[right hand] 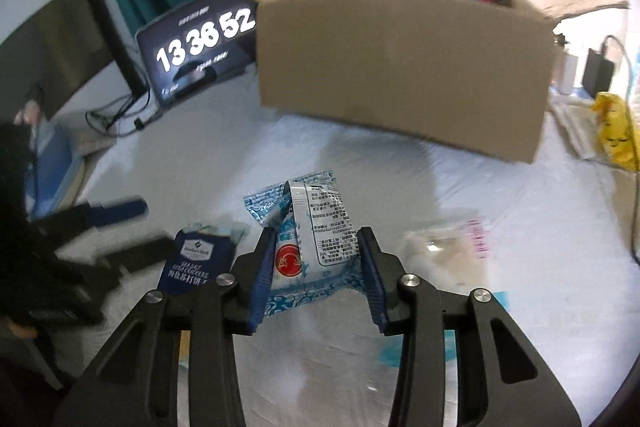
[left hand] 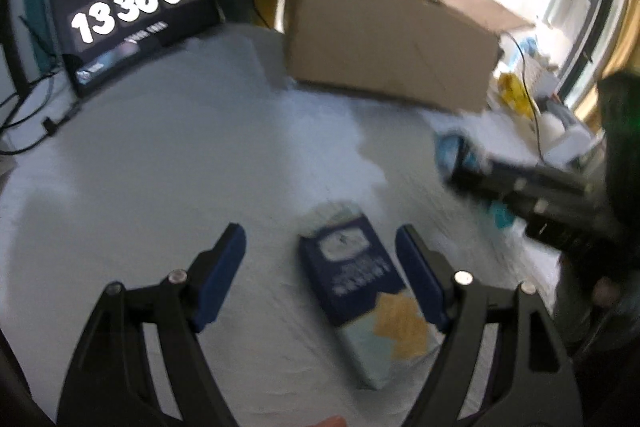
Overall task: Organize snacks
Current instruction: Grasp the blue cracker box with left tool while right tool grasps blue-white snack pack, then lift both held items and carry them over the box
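loosely: three snack packets [right hand: 308, 243] on table, one box [right hand: 400, 67].

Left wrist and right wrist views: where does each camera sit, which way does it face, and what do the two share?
Left wrist: rides the left tool, angled down at the table; the navy cracker packet lies between its open fingers; the right tool shows at right.
Right wrist: rides the right tool, angled down; its fingers flank the blue-white snack pouch; the left tool shows at left.
Shared: the cracker packet, cardboard box, clock screen, white table cover.
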Motion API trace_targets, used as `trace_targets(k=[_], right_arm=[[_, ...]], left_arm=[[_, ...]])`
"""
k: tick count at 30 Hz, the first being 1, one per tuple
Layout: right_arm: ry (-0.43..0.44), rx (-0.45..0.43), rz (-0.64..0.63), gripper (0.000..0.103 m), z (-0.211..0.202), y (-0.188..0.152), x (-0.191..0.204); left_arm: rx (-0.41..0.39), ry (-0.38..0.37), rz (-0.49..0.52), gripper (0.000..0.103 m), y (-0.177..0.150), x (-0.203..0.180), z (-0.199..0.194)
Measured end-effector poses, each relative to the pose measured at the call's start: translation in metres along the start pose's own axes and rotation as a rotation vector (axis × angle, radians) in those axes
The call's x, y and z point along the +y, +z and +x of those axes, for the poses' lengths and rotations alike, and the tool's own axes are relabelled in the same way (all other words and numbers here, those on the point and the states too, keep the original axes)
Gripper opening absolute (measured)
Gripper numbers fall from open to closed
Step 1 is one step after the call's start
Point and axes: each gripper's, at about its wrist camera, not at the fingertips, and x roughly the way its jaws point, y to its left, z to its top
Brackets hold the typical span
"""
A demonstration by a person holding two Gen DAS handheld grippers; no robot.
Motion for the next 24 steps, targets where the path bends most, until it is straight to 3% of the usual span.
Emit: trace_targets(k=[5, 11, 17, 24], right_arm=[[-0.006, -0.033, 0.02, 0.043, -0.016, 0.0, -0.016], [-0.016, -0.064, 0.043, 0.043, -0.027, 0.001, -0.03], [-0.031, -0.102, 0.052, 0.043, -0.041, 0.009, -0.039], [-0.053, -0.137, 0.054, 0.043, -0.056, 0.022, -0.043]], left_arm=[[0.087, -0.014, 0.034, 0.079, -0.012, -0.02, 0.021], [0.062, 0.079, 0.149, 0.078, -0.021, -0.04, 0.028], [0.04, 0.062, 0.148, 0.062, -0.015, -0.031, 0.03], [-0.017, 0.036, 0.126, 0.056, 0.004, -0.02, 0.012]])
